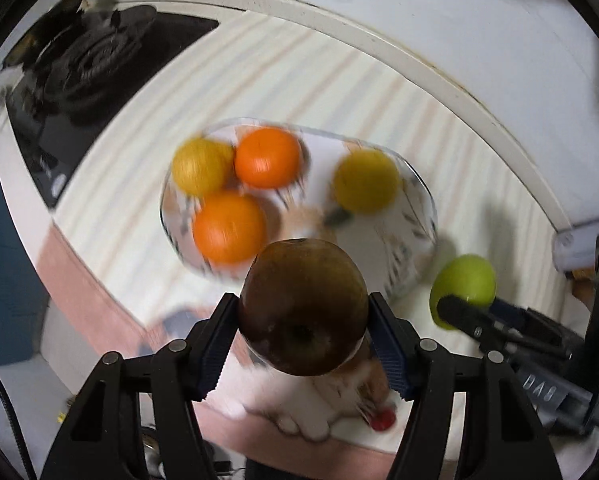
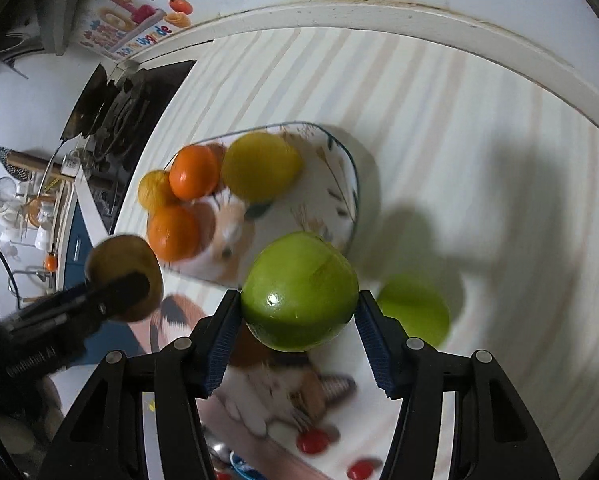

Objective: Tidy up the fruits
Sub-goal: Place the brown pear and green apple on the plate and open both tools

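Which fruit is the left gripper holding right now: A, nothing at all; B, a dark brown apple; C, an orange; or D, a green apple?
B: in the left wrist view the left gripper has its jaws pressed on both sides of the dark brown apple, while the green apple sits in the right gripper.

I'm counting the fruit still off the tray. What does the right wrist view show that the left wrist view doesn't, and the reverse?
Only the right wrist view shows a second green fruit lying on the counter beside the held one. Only the left wrist view shows the brown fruit end-on between the left gripper's pads. Both show the tray with two oranges and two yellow fruits, the stove, and the green apple in the right gripper.
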`<state>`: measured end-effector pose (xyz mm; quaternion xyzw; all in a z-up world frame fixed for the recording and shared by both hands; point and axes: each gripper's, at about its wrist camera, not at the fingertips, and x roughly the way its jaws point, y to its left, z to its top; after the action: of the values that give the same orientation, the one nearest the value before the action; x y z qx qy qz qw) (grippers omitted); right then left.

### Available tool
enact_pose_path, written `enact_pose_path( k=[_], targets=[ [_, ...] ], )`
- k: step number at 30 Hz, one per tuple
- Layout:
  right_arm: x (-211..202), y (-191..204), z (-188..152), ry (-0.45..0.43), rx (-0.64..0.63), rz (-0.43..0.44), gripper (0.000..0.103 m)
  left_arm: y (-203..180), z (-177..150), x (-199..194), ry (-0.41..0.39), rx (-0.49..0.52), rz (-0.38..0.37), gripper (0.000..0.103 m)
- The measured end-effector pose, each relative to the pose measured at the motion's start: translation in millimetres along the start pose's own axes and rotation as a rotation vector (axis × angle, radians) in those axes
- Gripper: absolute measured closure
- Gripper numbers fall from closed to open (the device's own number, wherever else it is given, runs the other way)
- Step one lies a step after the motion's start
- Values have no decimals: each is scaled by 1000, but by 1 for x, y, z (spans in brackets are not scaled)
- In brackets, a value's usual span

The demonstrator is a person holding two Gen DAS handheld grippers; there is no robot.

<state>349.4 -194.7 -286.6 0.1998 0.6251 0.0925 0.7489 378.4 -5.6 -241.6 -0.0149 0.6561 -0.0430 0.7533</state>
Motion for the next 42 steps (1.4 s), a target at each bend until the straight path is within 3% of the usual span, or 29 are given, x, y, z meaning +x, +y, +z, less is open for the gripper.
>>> enact_pose_path(
  k=[6, 16, 19, 21, 22, 26, 32, 42],
  targets=[
    [46, 6, 24, 65, 20, 14, 43, -3, 49, 37, 77, 41, 43, 41],
    [75, 11, 25, 108, 53, 94, 41, -15, 72, 72, 179, 58, 24, 40],
    [66, 8, 26, 82, 56, 117, 23, -17, 76, 69, 156, 55, 30, 39],
    [57, 9, 26, 71, 44, 88, 11, -17, 79, 62, 124, 59, 41, 23],
    [53, 9, 26, 68, 42, 70, 10, -17, 81, 59, 114, 54, 36, 12],
    [39, 11, 24, 53, -7, -58, 10, -11, 78, 45, 74, 44, 55, 12],
    [17, 12, 15, 15, -61, -175, 9, 4, 58, 21, 9, 11, 88, 12],
    [-20, 13, -12, -26, -144, -293, 9, 22, -12, -14, -89, -54, 111, 12]
  ],
)
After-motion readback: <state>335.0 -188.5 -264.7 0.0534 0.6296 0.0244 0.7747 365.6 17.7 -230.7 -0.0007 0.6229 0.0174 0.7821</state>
